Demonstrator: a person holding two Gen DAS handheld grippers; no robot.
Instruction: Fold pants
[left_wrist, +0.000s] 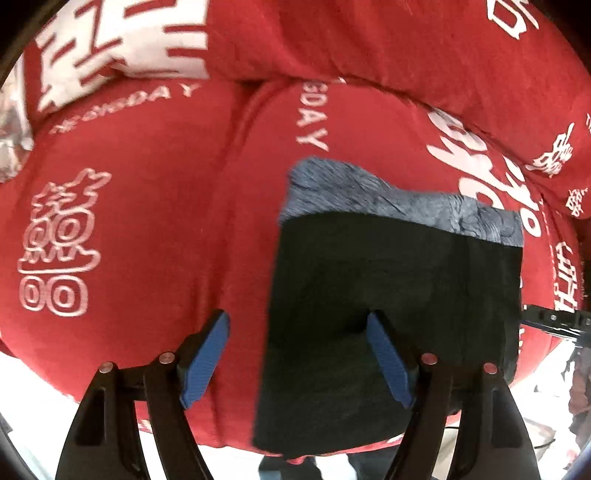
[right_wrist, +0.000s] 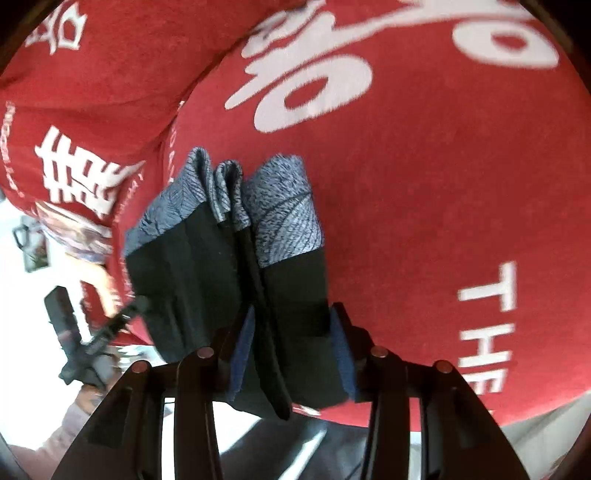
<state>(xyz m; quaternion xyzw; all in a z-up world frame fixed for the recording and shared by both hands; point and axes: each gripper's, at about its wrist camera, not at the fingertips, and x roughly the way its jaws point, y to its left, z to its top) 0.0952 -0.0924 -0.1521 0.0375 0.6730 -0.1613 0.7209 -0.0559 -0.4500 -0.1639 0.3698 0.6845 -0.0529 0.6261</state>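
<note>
Because the pants (right_wrist: 229, 258) are soft, limp cloth, they likely sag unless pinched through all layers near an edge. The right tool (right_wrist: 295, 350) clamps their folded dark layers; the left tool (left_wrist: 299, 354) hangs open, pants (left_wrist: 388, 314) just ahead, on red bedding (left_wrist: 147, 221).

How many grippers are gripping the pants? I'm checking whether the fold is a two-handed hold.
1. The right gripper is shut on the pants, clamping the folded layers. The left gripper is open above the pants, one finger over them, one over the red blanket.
</note>
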